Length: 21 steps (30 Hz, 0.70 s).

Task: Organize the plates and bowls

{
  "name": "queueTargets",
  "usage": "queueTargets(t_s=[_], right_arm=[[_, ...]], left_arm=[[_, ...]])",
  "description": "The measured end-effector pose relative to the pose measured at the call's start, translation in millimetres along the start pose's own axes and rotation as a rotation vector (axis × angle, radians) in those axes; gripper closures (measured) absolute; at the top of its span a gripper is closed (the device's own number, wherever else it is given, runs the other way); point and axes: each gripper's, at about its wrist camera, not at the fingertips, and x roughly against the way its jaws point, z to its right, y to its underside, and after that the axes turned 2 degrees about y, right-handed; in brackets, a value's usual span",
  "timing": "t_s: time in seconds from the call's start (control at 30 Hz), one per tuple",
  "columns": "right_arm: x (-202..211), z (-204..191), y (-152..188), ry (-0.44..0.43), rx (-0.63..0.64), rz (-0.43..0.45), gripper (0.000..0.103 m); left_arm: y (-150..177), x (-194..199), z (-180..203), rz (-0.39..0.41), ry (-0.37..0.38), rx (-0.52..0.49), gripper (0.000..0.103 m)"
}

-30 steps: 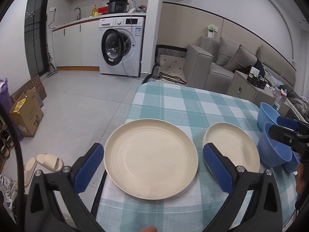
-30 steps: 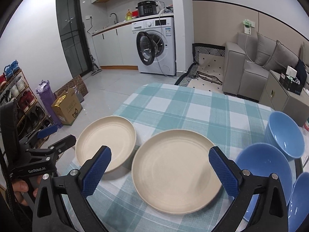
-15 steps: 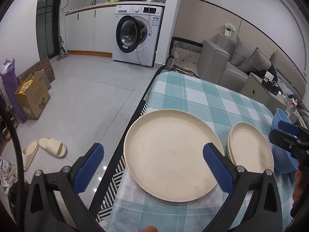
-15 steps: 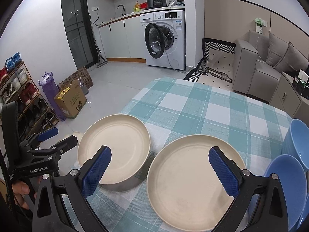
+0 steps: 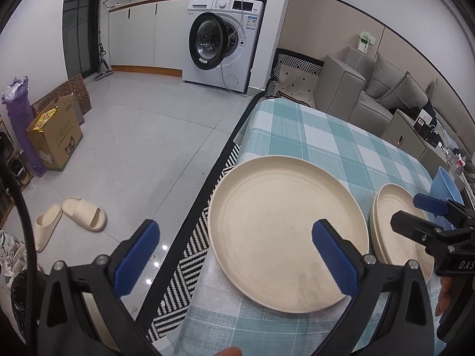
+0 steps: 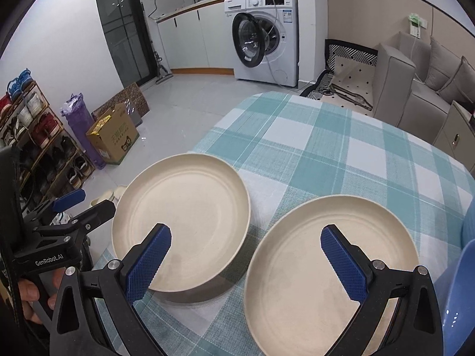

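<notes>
Two cream plates lie on the checked tablecloth [image 5: 311,136]. The left plate [image 5: 285,231] [image 6: 181,219] juts over the table's left edge. My left gripper [image 5: 234,255] is open just above it, its right finger over the plate and its left finger out over the floor. From the right wrist view, the left gripper [image 6: 89,203] stands beside that plate's left rim. The right plate [image 5: 397,225] [image 6: 326,270] lies under my open right gripper [image 6: 246,262], which spans the gap between both plates. That right gripper [image 5: 405,210] holds nothing. A blue bowl [image 5: 445,184] [image 6: 463,296] stands at the far right.
The table's left edge drops to a striped rug [image 5: 190,252] and a tiled floor with slippers [image 5: 83,216]. A cardboard box [image 6: 112,136] and a shoe rack [image 6: 29,136] stand to the left. A washing machine [image 6: 267,35] and a grey sofa [image 5: 371,95] lie beyond.
Both grippers have shifted left and drawn closer to the plates, so the left gripper now straddles the table's left edge. The plates and bowls lie where they were.
</notes>
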Motion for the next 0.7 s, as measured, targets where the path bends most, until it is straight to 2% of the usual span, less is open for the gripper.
queueTargets(t_s=[0.27, 0.4, 0.7], right_arm=[[-31.5, -9.8, -2.4, -0.050, 0.026, -0.069, 0.001], [-42.2, -15.9, -3.1, -0.044, 0.054, -0.070, 0.001], [-57.1, -14.8, -6.3, -0.048, 0.044, -0.082, 0.002]], left_arm=[[4.4, -16.1, -10.3, -0.030, -0.010, 0.027, 0.000], [7.8, -25.2, -14.5, -0.049, -0.029, 0.030, 0.000], [14.7, -40.8, -23.1, -0.092, -0.022, 0.059, 0.004]])
